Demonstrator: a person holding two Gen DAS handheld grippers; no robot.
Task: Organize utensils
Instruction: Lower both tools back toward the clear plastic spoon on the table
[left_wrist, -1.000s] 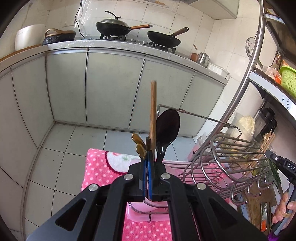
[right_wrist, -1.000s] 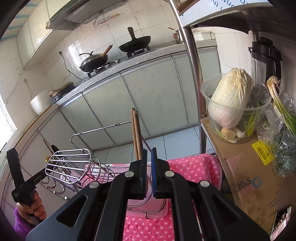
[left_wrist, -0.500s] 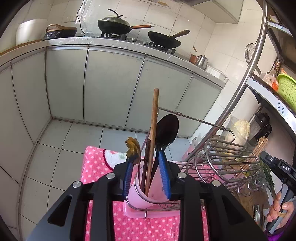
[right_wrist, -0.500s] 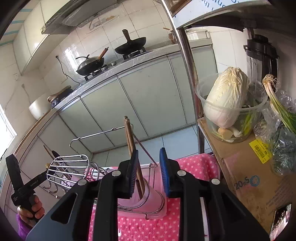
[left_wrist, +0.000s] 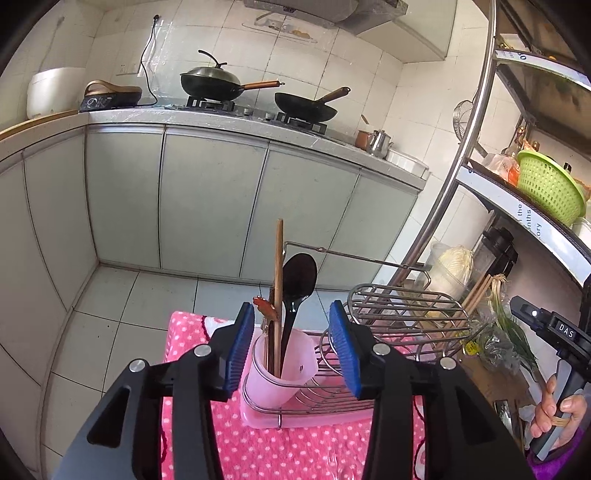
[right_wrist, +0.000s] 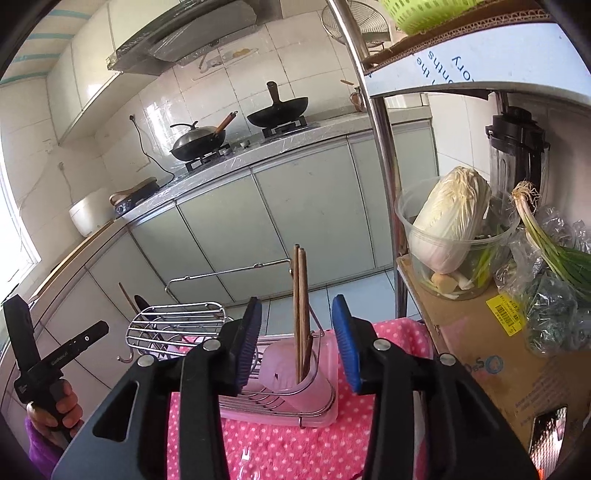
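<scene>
A pink utensil cup (left_wrist: 279, 363) stands at the left end of a wire dish rack (left_wrist: 399, 325). It holds a black spoon (left_wrist: 297, 284), a wooden stick (left_wrist: 277, 280) and a small reddish-handled utensil (left_wrist: 265, 308). My left gripper (left_wrist: 291, 347) is open and empty, its blue pads on either side of that cup. In the right wrist view another pink cup (right_wrist: 291, 373) at the rack's right end holds brown chopsticks (right_wrist: 300, 310). My right gripper (right_wrist: 297, 339) is open and empty in front of it.
The rack sits in a pink tray (right_wrist: 280, 415) on a pink polka-dot cloth (left_wrist: 280, 450). A metal shelf post (right_wrist: 384, 177) rises at the right, with a cabbage tub (right_wrist: 450, 236), green onions (right_wrist: 554, 254) and a cardboard box (right_wrist: 491, 354). Kitchen cabinets (left_wrist: 207, 206) stand behind.
Both grippers were shut on utensils one second ago. Both have opened and drawn back, leaving the spoon and stick in the left cup and the chopsticks in the right cup.
</scene>
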